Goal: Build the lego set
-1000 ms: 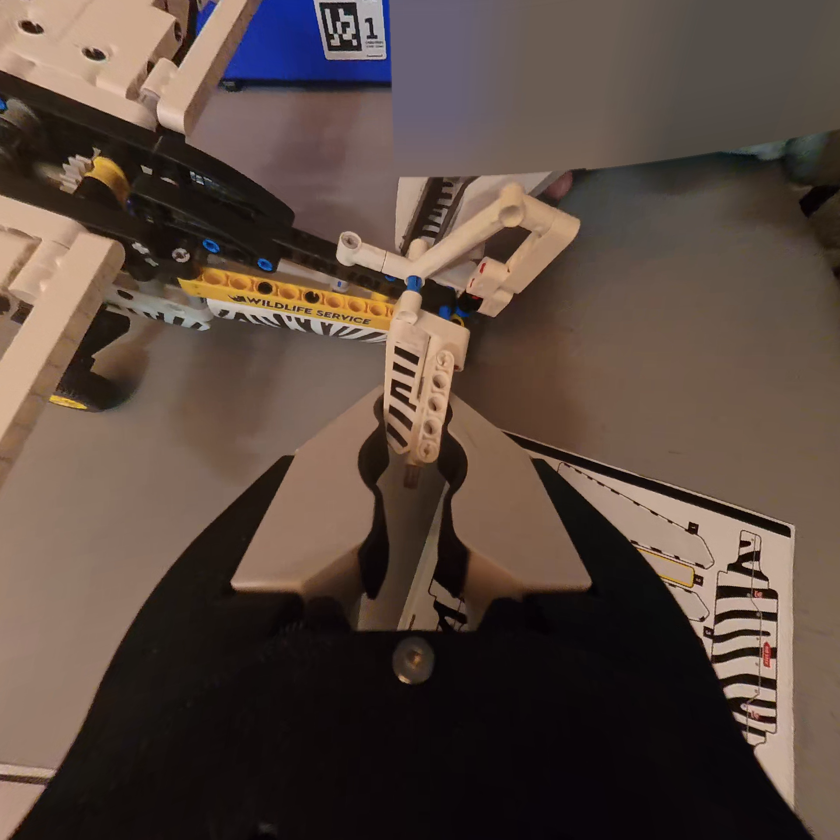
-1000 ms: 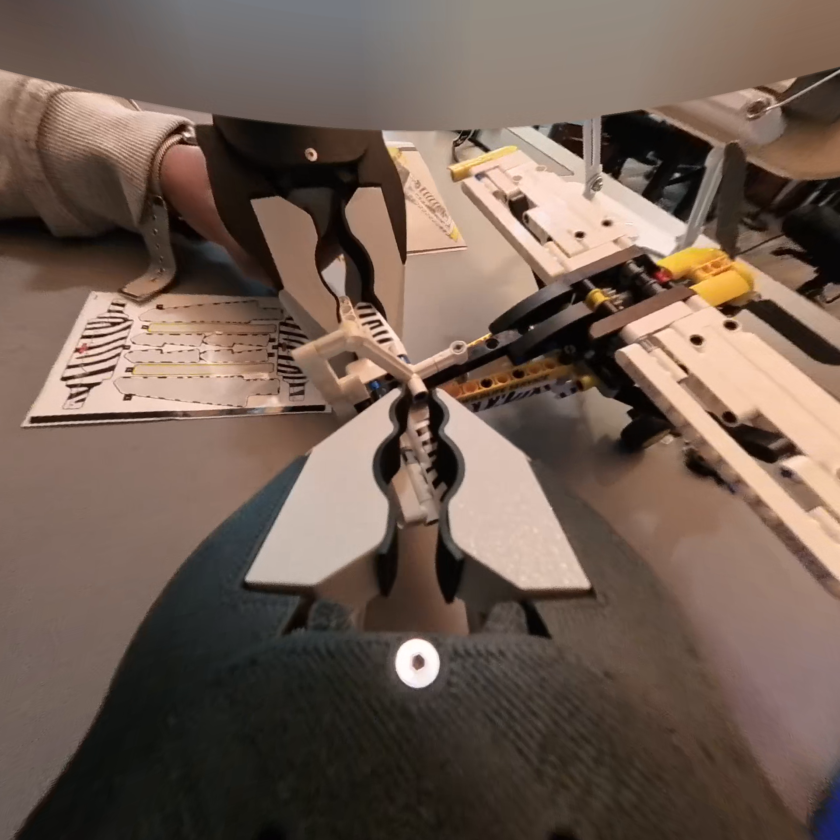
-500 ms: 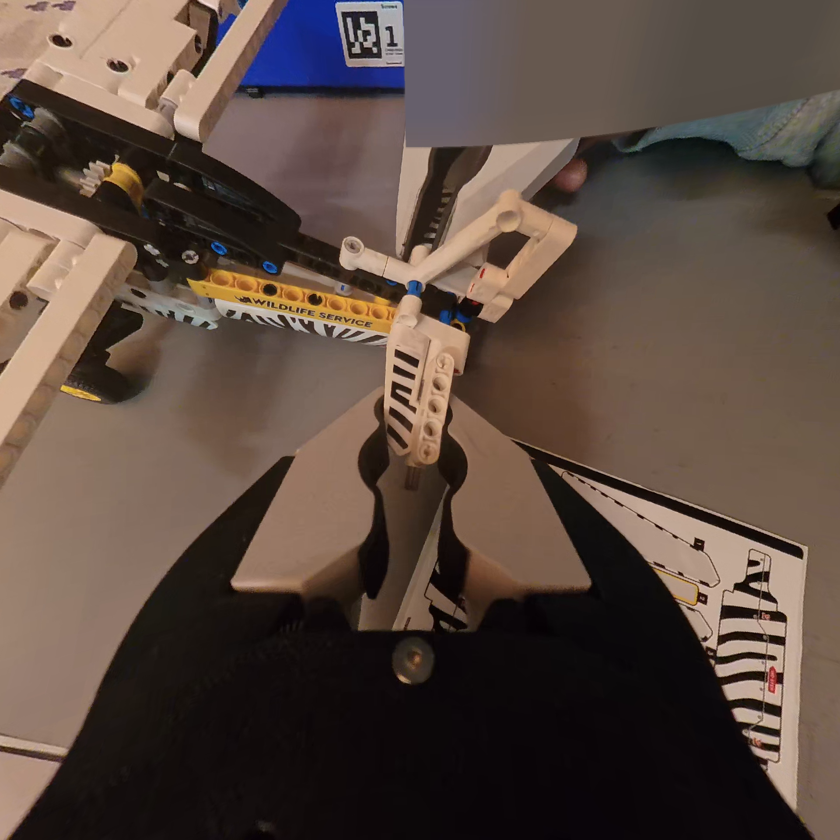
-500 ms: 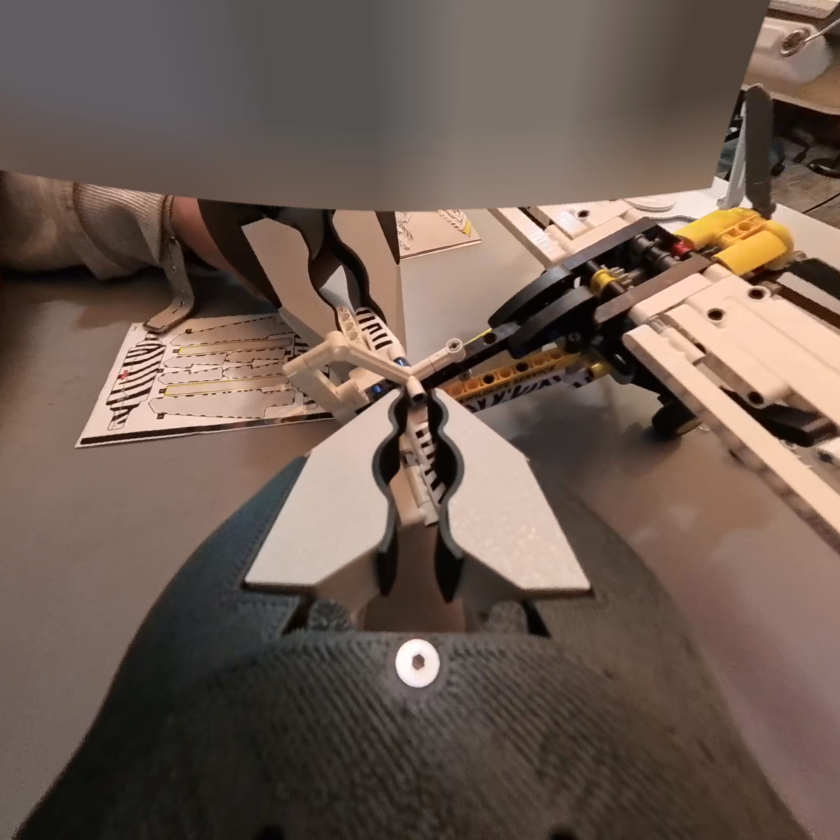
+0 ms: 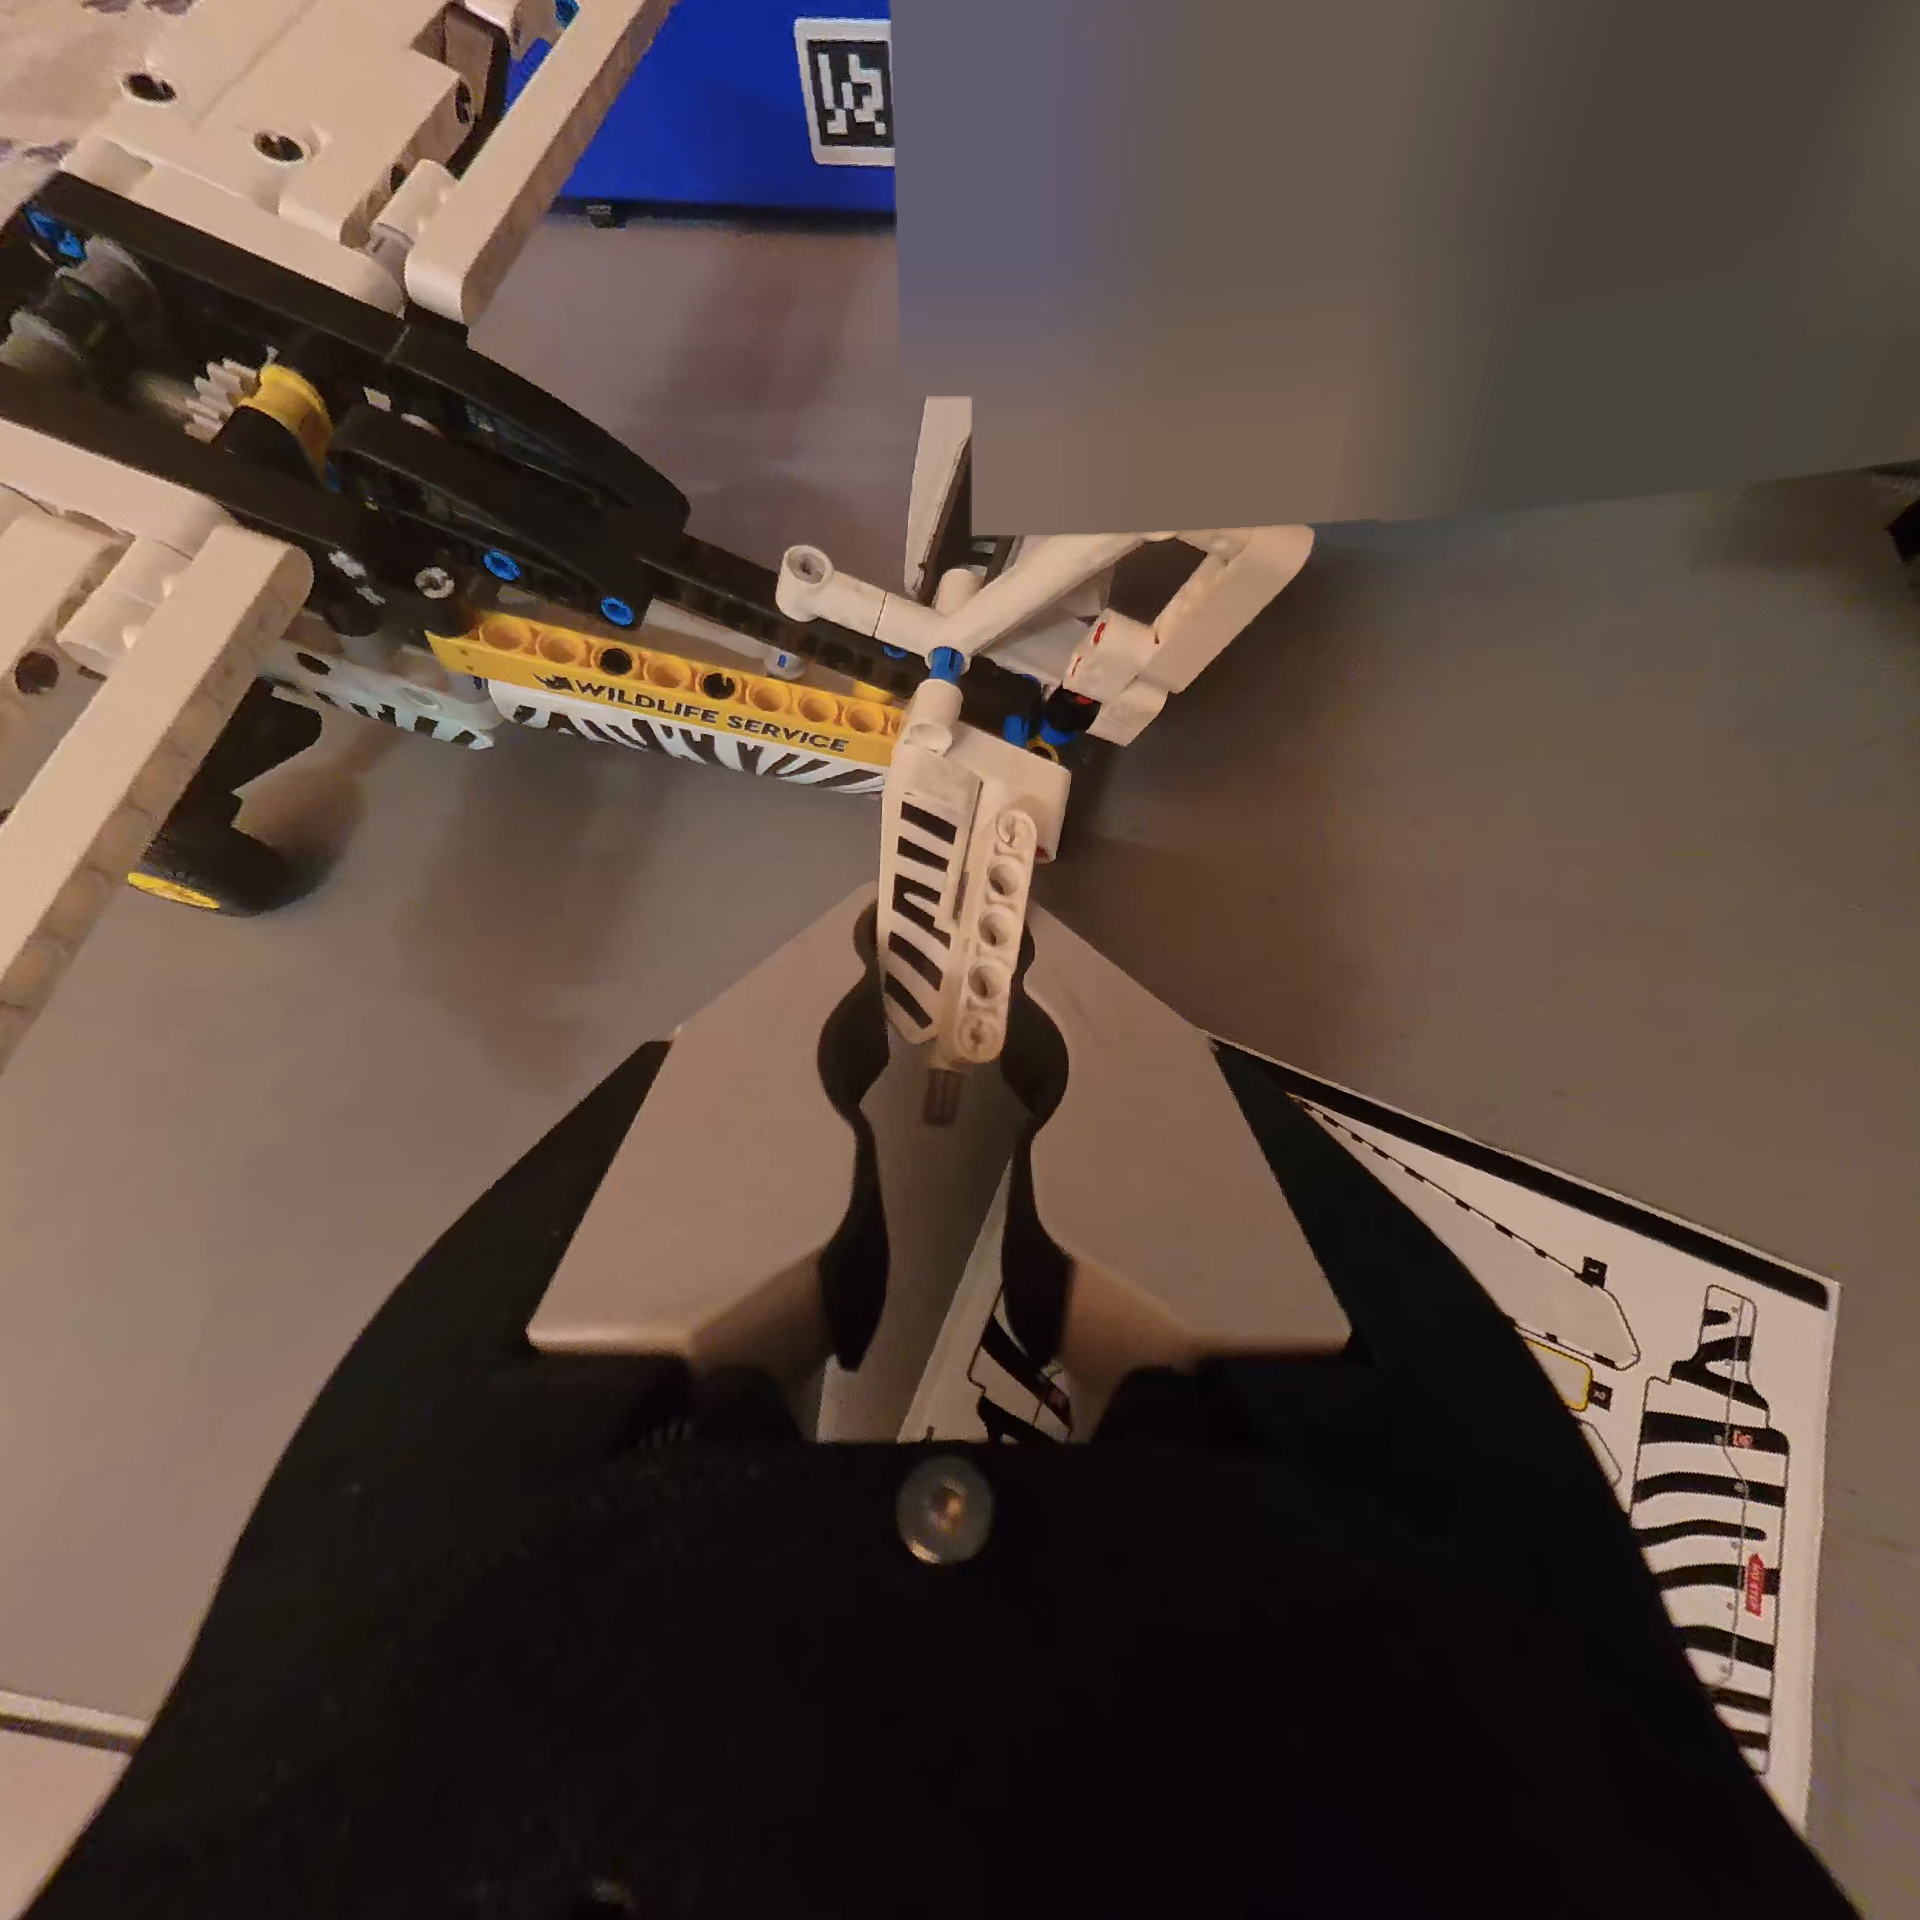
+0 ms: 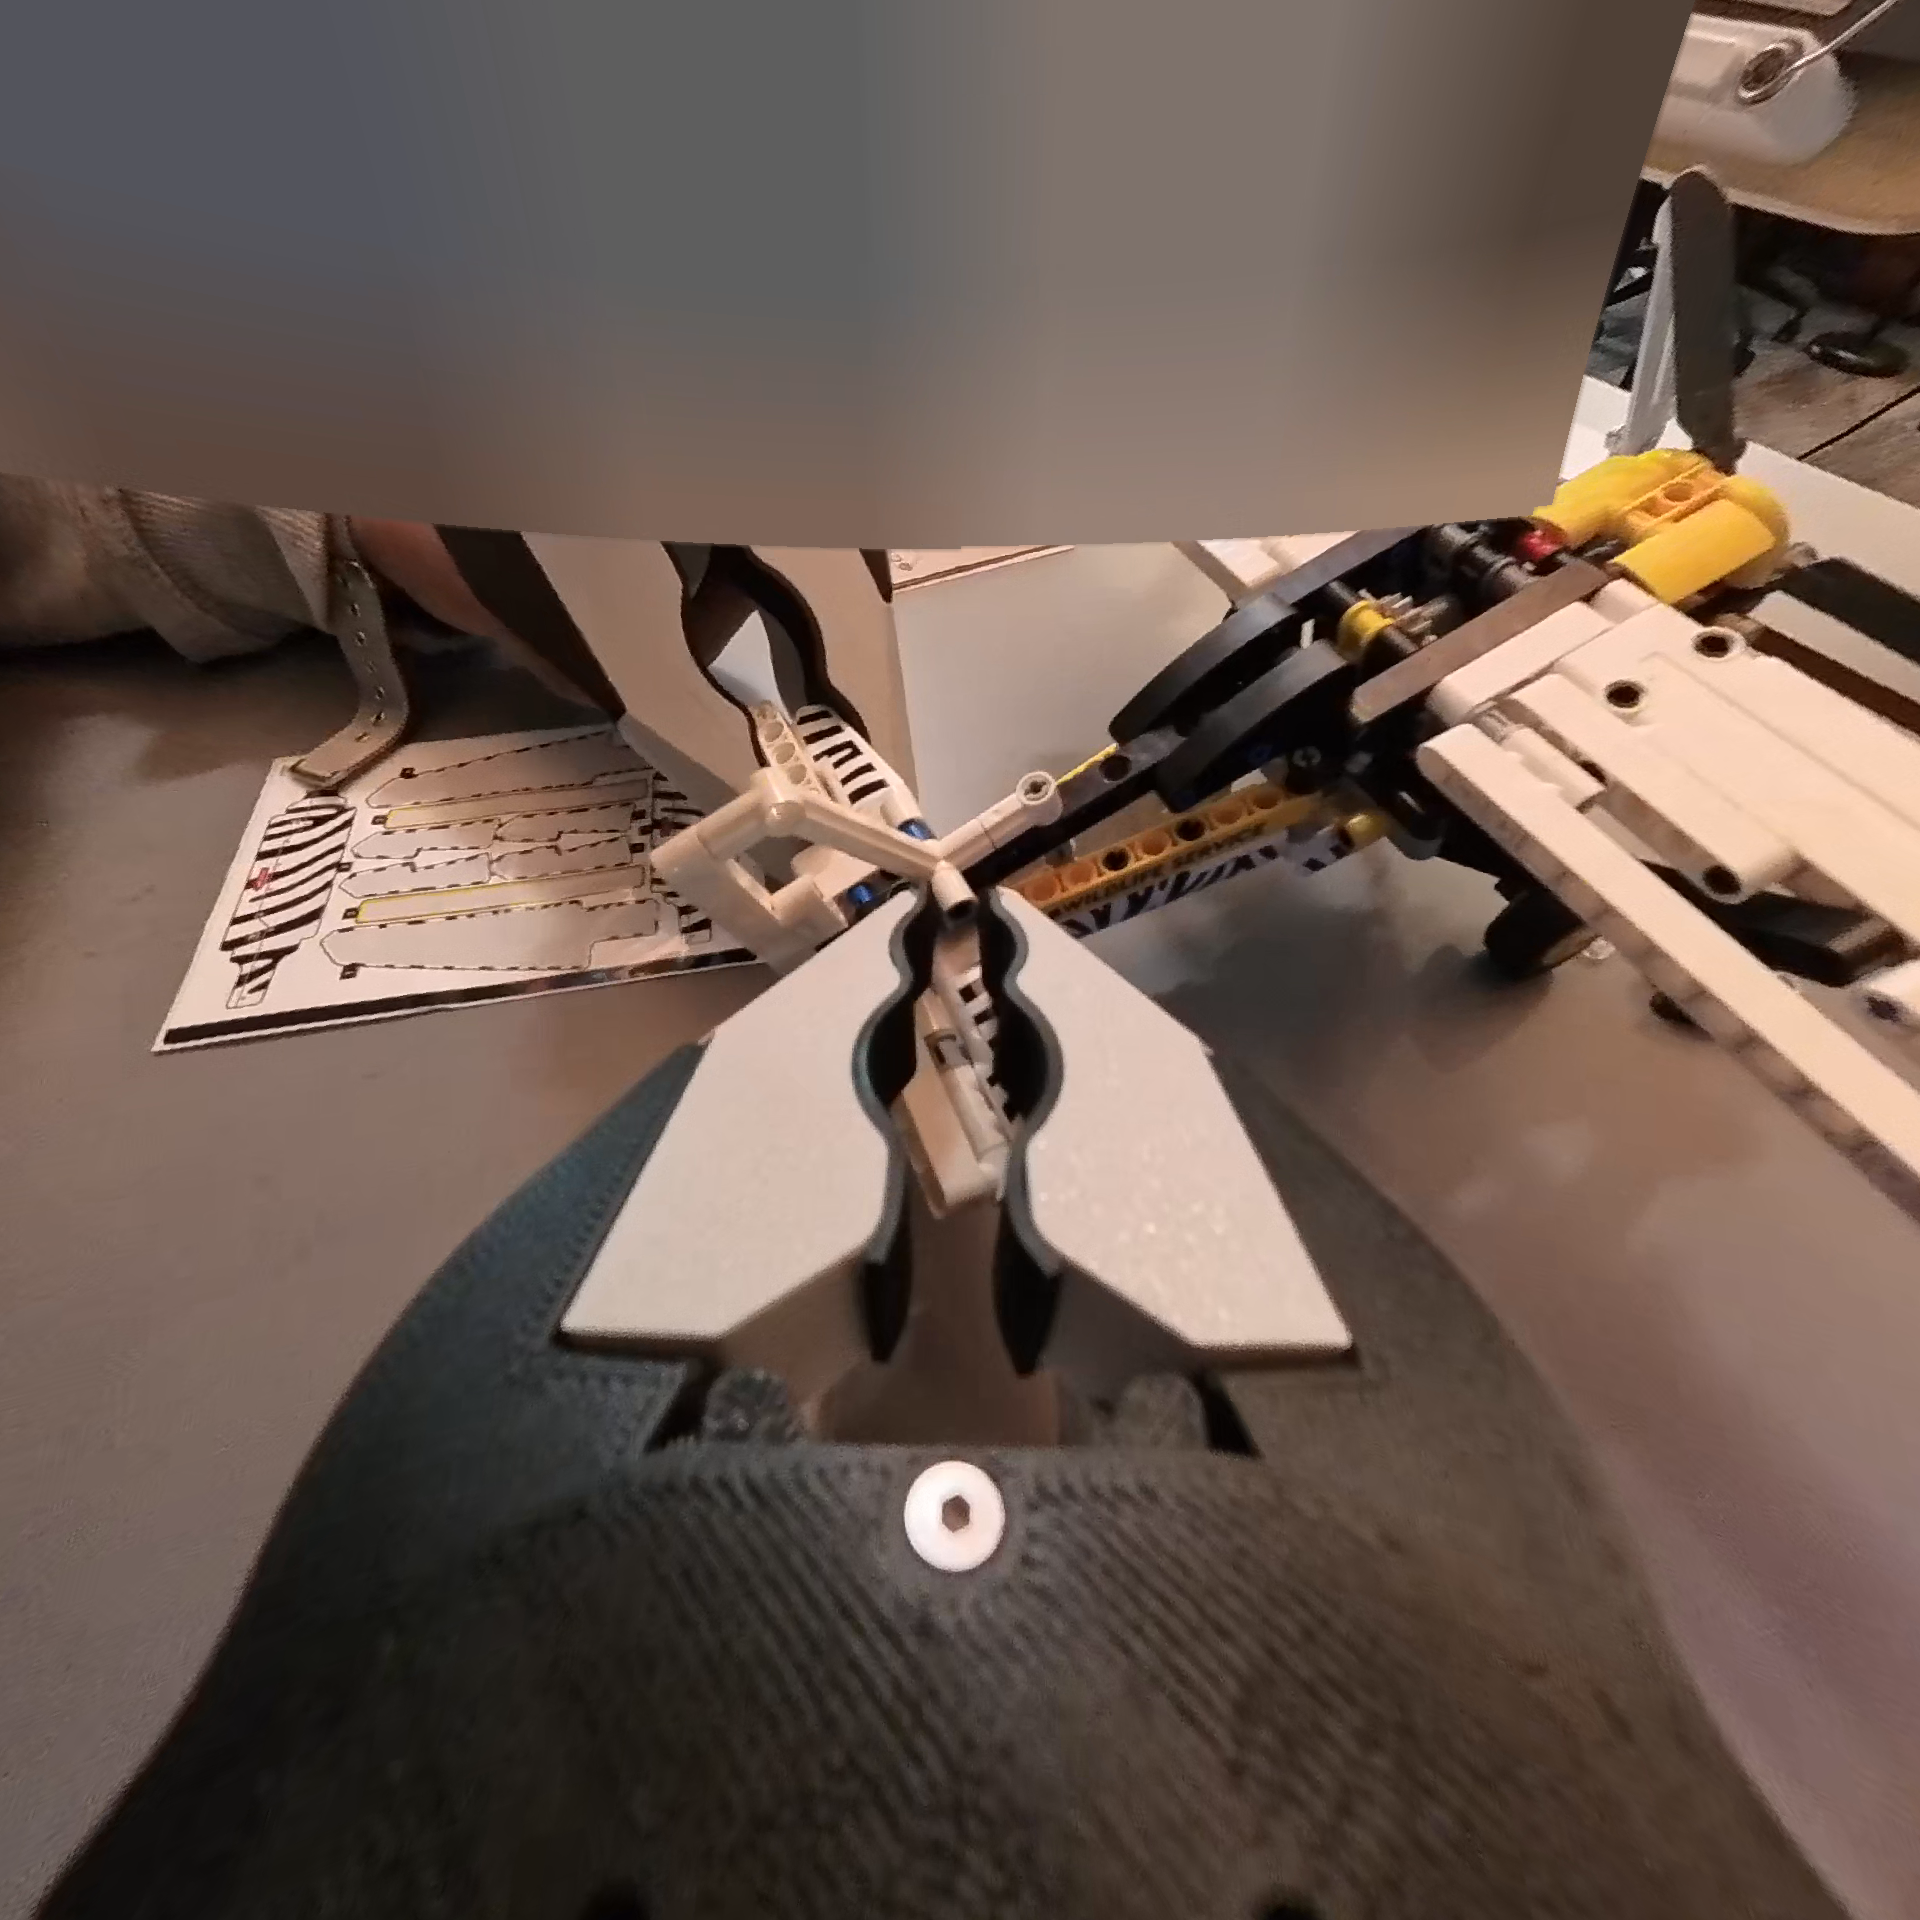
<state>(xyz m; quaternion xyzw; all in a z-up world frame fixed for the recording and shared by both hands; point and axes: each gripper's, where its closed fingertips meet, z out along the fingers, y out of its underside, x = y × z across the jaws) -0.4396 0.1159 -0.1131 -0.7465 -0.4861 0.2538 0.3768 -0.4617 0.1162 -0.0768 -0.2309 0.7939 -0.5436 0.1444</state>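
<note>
The lego helicopter model [image 5: 436,488] lies on the grey table, tail towards me. My left gripper [image 5: 948,935] is shut on a white zebra-striped tail fin [image 5: 940,914] next to the yellow tail beam [image 5: 675,691]. The white tail rotor [image 5: 935,613] sits just beyond. My right gripper [image 6: 958,920] is shut on the opposite striped fin [image 6: 961,1039], under the tail rotor [image 6: 831,821]. The left gripper [image 6: 800,717] also shows in the right wrist view, on its fin [image 6: 842,753]. A blurred patch hides most of the right gripper in the left wrist view.
A sticker sheet [image 5: 1683,1455] lies flat beside the tail; it also shows in the right wrist view [image 6: 447,873]. Long white rotor blades [image 6: 1662,790] and a yellow rotor hub [image 6: 1673,520] reach right. A blue box [image 5: 717,104] stands behind. A sleeved hand [image 6: 156,571] holds the left gripper. Some 5 cm of space lies between my two pairs of fingers.
Both grippers keep their hold on the tail fins. The right wrist view has dropped lower and closer to the tail; the model has shifted slightly in both views.
</note>
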